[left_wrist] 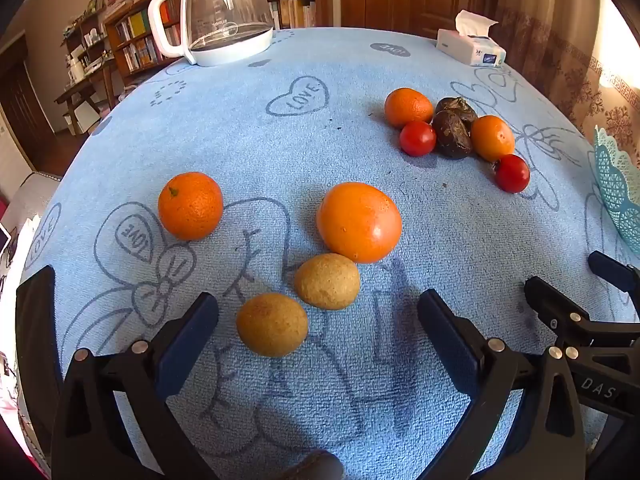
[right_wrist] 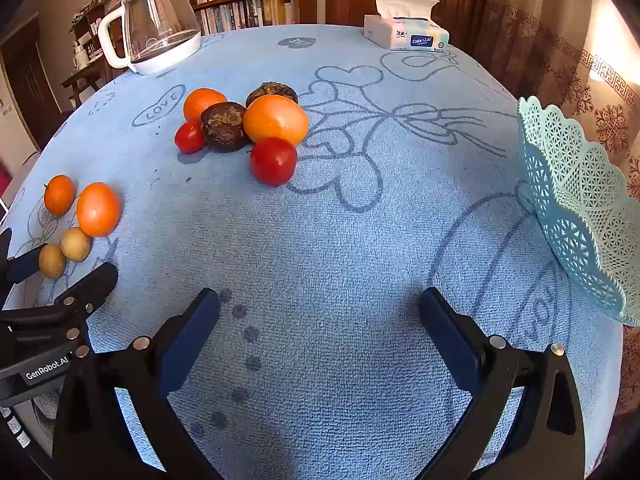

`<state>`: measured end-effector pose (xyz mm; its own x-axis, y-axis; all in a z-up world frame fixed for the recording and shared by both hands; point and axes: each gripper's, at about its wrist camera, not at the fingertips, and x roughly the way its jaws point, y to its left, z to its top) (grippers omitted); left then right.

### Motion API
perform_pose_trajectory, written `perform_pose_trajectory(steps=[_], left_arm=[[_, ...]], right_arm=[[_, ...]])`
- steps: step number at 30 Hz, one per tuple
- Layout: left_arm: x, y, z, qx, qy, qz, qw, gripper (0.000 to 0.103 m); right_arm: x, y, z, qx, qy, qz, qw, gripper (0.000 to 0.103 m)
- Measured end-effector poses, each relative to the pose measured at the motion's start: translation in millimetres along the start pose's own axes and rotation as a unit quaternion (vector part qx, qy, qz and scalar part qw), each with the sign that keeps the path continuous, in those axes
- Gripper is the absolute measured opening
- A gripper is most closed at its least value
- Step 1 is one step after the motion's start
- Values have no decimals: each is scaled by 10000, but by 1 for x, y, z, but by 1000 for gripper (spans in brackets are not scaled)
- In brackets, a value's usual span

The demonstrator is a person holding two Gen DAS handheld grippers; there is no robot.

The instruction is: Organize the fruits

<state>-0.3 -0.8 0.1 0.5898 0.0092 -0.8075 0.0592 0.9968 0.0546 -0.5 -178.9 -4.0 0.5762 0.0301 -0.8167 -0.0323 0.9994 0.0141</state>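
A: What does the left wrist view show?

B: The left claw [left_wrist: 318,312] is spread wide and grasps nothing, low over the blue-towelled worktop [left_wrist: 460,220]. Between its fingers lie two tan fruits [left_wrist: 272,325], touching each other; the farther one touches a large orange [left_wrist: 359,222]. A tangerine [left_wrist: 191,205] sits apart toward the left edge. Near the far right edge is a cluster: a second tangerine [left_wrist: 408,107], two dark fruits [left_wrist: 453,134], a second orange [left_wrist: 492,138] and two tomatoes [left_wrist: 511,173]. A glass kettle [left_wrist: 218,12] stands at the far left edge, a tissue box [left_wrist: 471,46] at the far right corner.

A: And the right wrist view?

B: The right claw [right_wrist: 319,312] is also released and spread, holding nothing, with bare towel between its fingers. A pale-blue lattice basket [right_wrist: 576,208] stands at the right edge, well apart from all the fruit. The cluster lies far and left of centre, the other fruits at the left edge beside the left claw.
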Motion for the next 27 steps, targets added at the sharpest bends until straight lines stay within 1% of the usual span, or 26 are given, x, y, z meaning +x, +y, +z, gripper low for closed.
perform_pose_trajectory(steps=[1,2,27], left_arm=[[0,-1,0,5,0,7,10000,98],[0,1,0,-49,6,-68,10000,98],[0,0,0,-47,32,-67,10000,98]], right_arm=[[0,0,0,0,1,0,10000,101],[0,0,0,-1,2,-2,10000,101],[1,0,0,4,0,5,10000,101]])
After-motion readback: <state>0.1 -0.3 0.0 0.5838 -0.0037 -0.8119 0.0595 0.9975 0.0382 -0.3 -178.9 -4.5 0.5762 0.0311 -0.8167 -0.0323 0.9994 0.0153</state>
